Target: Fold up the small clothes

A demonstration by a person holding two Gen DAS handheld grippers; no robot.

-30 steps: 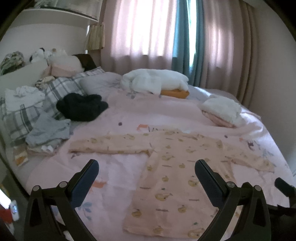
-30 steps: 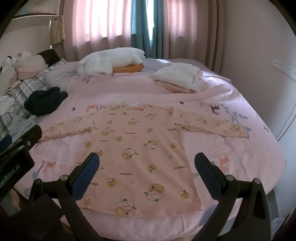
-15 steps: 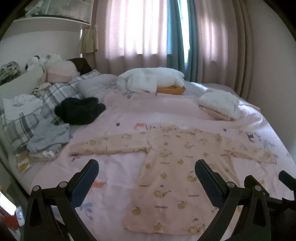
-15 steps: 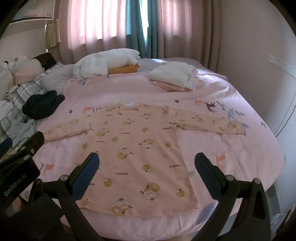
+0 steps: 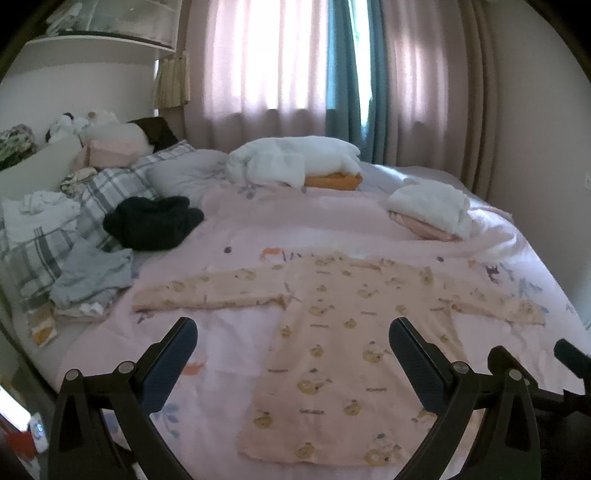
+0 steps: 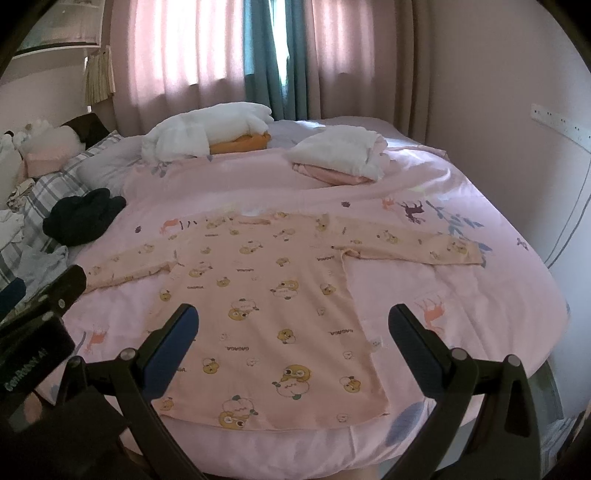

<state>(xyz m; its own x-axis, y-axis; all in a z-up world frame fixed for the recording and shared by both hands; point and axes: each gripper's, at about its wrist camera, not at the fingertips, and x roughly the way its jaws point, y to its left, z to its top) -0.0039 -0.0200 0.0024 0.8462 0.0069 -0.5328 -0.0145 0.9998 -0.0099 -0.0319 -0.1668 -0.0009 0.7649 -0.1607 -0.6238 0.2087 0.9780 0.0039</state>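
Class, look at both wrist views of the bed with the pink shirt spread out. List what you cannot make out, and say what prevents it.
- Shirt hem, left corner: right wrist view, behind the right claw finger.
- Left sleeve cuff: right wrist view, covered by the left claw's body.
- Orange item: left wrist view, mostly under the white bundle; what it is cannot be told.
- Shelf contents: left wrist view, blurred and cut by the fisheye edge.
- Shirt lettering: left wrist view, too small.
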